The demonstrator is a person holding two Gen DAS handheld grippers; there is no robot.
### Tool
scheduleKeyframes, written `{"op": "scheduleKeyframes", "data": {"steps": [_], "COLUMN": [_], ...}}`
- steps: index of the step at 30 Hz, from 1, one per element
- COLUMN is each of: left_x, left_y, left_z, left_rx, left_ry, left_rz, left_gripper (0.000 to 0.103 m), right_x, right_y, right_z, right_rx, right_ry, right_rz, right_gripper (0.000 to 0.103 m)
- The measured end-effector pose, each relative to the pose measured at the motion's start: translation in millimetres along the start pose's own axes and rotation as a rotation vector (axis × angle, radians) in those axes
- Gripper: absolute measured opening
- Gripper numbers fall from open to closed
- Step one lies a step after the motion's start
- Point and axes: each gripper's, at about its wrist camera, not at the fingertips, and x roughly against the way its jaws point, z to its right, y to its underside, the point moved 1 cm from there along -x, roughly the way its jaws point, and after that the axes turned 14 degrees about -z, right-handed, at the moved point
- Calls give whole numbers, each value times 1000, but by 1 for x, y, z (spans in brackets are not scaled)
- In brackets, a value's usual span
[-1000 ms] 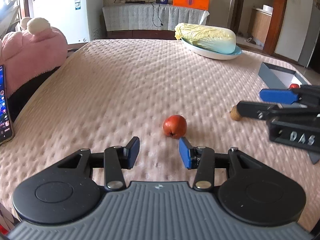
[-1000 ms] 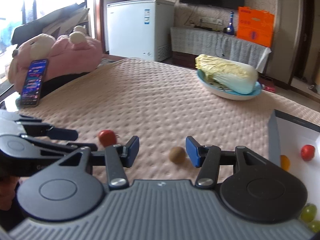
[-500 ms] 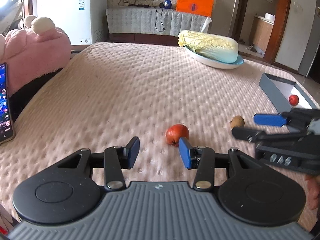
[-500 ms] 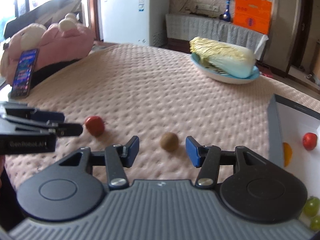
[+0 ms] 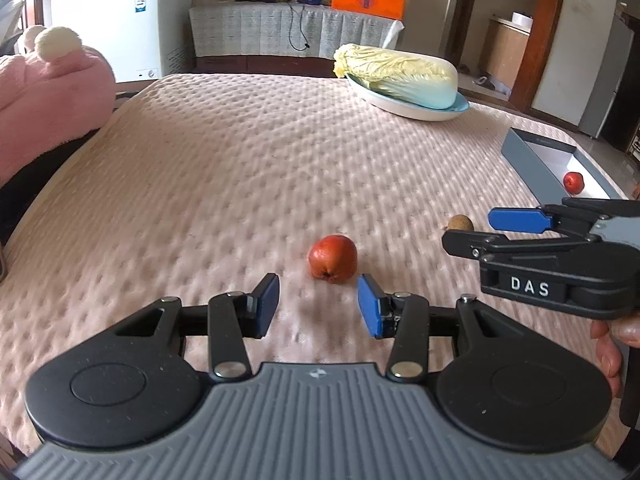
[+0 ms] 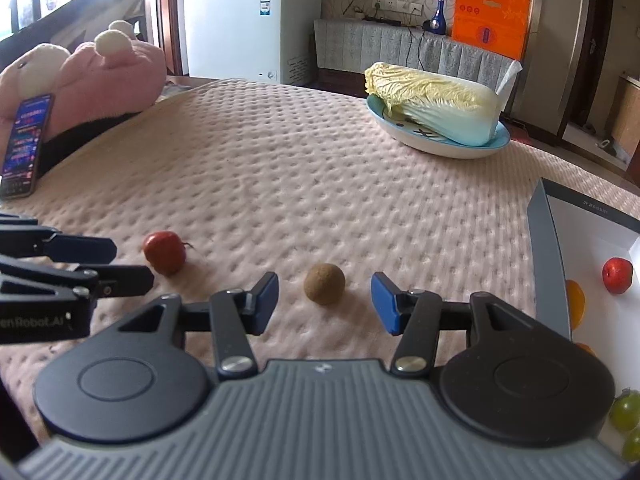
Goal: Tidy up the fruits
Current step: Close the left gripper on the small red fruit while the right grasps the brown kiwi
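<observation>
A red fruit (image 5: 333, 258) lies on the pink quilted cloth just ahead of my left gripper (image 5: 318, 304), a little right of centre; its blue-padded jaws stand open with nothing between them. A brown kiwi (image 6: 324, 283) rests just beyond the fingertips of my right gripper (image 6: 325, 304), centred on the gap, and those jaws stand open too. In the right wrist view the left gripper (image 6: 134, 262) comes in from the left beside the red fruit (image 6: 165, 252). In the left wrist view the right gripper (image 5: 467, 228) reaches in from the right next to the kiwi (image 5: 460, 223).
A grey-walled box (image 6: 548, 264) at the right holds a red fruit (image 6: 617, 275), an orange one (image 6: 575, 304) and green grapes (image 6: 624, 412). A cabbage (image 6: 436, 108) lies on a blue plate at the back. A pink plush (image 6: 100, 80) and a phone (image 6: 24, 144) are at the left edge.
My right gripper has sunk a little toward the cloth, and the kiwi now lies centred before its gap instead of nearer the right finger. The left gripper has hardly moved.
</observation>
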Motion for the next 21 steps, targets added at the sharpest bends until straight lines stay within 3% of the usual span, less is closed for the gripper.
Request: {"op": "scheduleKeyframes", "data": {"steps": [6, 7, 11, 21], "left_x": [-4, -5, -6, -13], "left_y": [-1, -1, -1, -7], "left_z": [4, 5, 6, 15], "left_rx": [-20, -22, -26, -59], "left_ry": [-18, -24, -35, -48], "left_rz": [-4, -4, -2, 3], "left_gripper": [50, 50, 50, 50], "right_x": [-12, -15, -19, -9], "right_y": [-4, -5, -8, -3], "right_z": [4, 4, 4, 5], "right_rx": [-34, -43, -54, -37], "right_ry": [-5, -5, -20, -45], "right_rz": [-33, -44, -60, -77], "right_gripper": [51, 41, 29, 28]}}
